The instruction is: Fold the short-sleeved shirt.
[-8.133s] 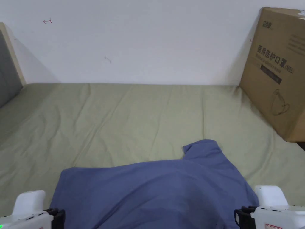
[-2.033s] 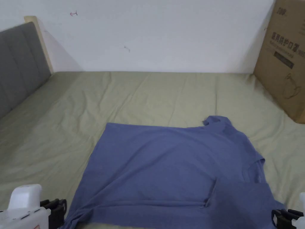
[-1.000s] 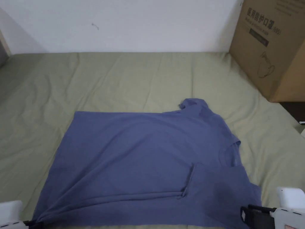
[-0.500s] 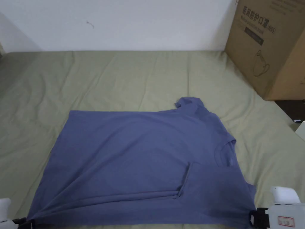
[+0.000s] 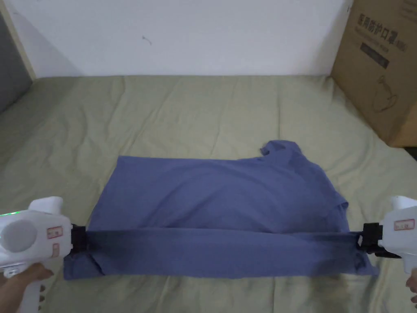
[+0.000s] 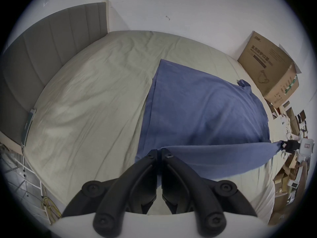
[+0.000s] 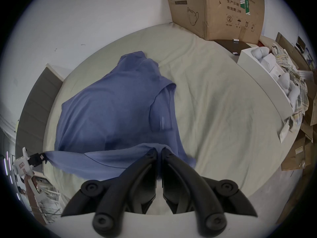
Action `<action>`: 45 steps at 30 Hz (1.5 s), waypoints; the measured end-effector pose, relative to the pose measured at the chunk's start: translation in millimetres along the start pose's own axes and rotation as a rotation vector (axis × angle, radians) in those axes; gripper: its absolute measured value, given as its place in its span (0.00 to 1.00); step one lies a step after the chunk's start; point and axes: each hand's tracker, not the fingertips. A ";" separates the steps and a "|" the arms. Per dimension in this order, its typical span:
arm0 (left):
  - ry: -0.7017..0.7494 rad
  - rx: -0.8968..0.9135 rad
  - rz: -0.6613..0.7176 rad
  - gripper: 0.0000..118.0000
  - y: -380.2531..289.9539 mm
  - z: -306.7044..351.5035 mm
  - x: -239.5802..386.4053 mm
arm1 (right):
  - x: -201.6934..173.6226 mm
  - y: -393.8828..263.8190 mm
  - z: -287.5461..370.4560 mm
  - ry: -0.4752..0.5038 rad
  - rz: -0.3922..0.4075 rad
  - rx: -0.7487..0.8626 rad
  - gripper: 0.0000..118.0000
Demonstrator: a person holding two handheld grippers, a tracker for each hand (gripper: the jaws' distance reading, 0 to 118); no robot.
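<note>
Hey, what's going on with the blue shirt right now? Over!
Left gripper and right gripper both clamped on shirt. Near edge lifted, stretched taut between them. Nothing in the way on bed.

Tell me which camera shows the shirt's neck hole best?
The right gripper view: the shirt's neck hole faces it, close. In the head view it is squashed at the shirt's right edge; the left gripper view hides it.
</note>
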 end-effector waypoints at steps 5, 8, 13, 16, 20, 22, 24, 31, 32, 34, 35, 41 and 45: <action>0.022 -0.047 0.058 0.95 11.6 -18.4 -5.2 | -9.1 12.9 -22.5 -0.054 0.007 0.017 0.57; 0.005 -0.005 0.071 0.93 5.1 -2.3 -10.6 | -8.6 6.3 -13.4 -0.003 0.037 0.033 0.65; -0.022 0.049 0.093 0.52 -29.8 32.5 -26.1 | -17.6 -39.1 26.8 0.023 0.123 0.101 0.48; -0.035 0.028 0.089 0.00 -54.7 39.4 -28.3 | -20.6 -69.8 38.5 -0.003 0.120 0.142 0.00; -0.011 0.025 0.107 0.00 -74.7 33.5 -32.5 | -24.8 -104.8 44.3 -0.017 0.122 0.104 0.00; -0.028 0.027 0.117 0.08 -73.7 23.1 -33.8 | -21.5 -112.4 40.0 0.008 0.074 0.068 0.00; -0.030 0.033 0.122 0.53 -66.9 11.3 -34.7 | -19.8 -114.8 39.2 0.024 0.038 0.049 0.00; 0.047 -0.115 0.036 0.74 -50.1 -53.1 -36.8 | -12.7 -103.4 41.8 0.011 0.043 0.071 0.00; 0.086 -0.136 0.019 0.71 -52.6 -59.1 -32.5 | -12.9 -103.1 41.9 0.010 0.038 0.076 0.00; 0.086 -0.107 0.000 0.65 -50.3 -50.9 -26.9 | -4.8 -98.7 36.5 0.007 0.026 0.085 0.00; 0.093 -0.090 -0.016 0.54 -48.2 -46.1 -25.3 | -3.4 -96.9 34.9 0.006 0.018 0.086 0.03; 0.072 -0.093 -0.040 0.08 -39.3 -41.4 -15.6 | 5.9 -70.5 -5.8 -0.026 0.033 0.060 0.52; 0.060 -0.092 -0.041 0.08 -40.8 -32.3 -16.8 | 4.1 -57.7 -54.9 -0.109 0.100 -0.057 0.19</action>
